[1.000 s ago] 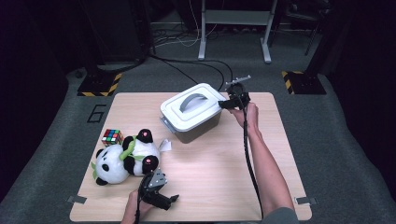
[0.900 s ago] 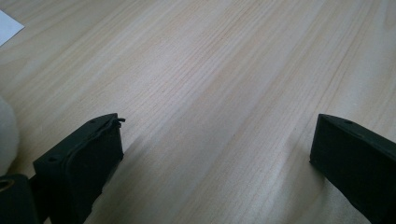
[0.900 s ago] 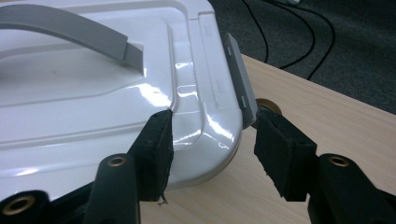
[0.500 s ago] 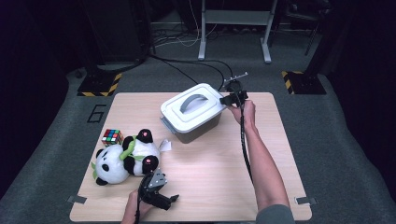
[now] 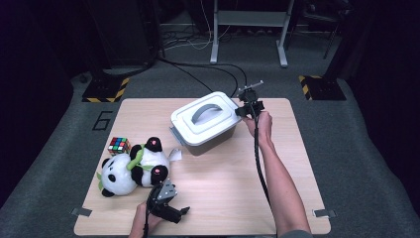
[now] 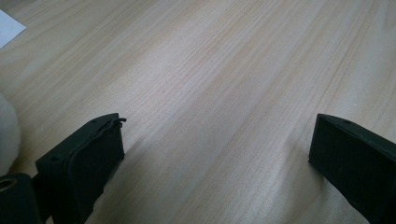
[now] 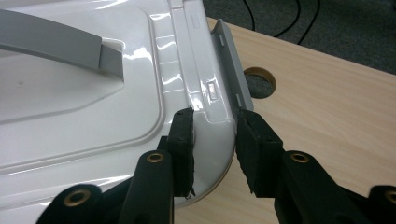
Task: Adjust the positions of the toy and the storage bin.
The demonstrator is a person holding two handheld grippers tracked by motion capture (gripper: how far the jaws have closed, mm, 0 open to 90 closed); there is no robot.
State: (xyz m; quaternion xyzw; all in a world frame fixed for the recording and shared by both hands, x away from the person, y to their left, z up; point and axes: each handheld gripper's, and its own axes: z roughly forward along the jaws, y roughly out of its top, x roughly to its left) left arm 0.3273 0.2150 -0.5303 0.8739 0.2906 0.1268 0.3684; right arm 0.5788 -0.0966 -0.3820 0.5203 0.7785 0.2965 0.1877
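The work in hand is at the white storage box point(image 5: 204, 123), which stands on the far half of the wooden surface point(image 5: 228, 183) with its lid point(image 7: 93, 93) on. The right gripper point(image 7: 212, 140) has just been closing its jaws, and in the right gripper view they now pinch the lid's rim at one corner, beside the grey side latch point(image 7: 231, 65). Judging from this, the lid is gripped but not yet lifted: it lies flat on the box, so opening it appears to be what remains

The left gripper point(image 5: 171, 210) rests near the surface's front edge, well apart from the box, jaws spread wide with nothing but bare wood between them

Counted: one box with one lid and one grey handle point(image 5: 205, 111); one plush panda point(image 5: 131, 166) to the front left of the box; one colour cube point(image 5: 119, 145) just beyond the panda; one small white paper scrap point(image 5: 174, 155) between panda and box; two grippers
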